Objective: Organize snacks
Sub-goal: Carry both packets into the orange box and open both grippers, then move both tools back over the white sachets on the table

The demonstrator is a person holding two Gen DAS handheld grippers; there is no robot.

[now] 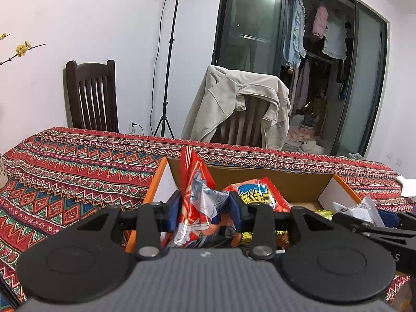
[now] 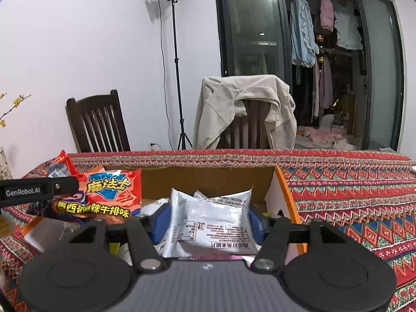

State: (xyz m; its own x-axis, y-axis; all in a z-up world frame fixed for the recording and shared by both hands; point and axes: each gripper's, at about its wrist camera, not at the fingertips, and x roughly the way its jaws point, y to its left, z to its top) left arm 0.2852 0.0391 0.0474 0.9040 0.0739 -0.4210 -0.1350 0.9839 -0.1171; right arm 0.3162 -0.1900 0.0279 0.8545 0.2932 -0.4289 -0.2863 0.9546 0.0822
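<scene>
Both packets over the cardboard box [image 2: 208, 179] on the desk [image 1: 78, 161]. Left gripper [image 1: 204, 208] pinches the red snack packet [image 1: 197, 195]; right gripper [image 2: 208, 221] clamps the silver packet [image 2: 208, 218]. Looks like the drop-in step: next lower, release inside.

Red packet [image 1: 197, 197], zigzag-striped tablecloth [image 1: 78, 161]
</scene>
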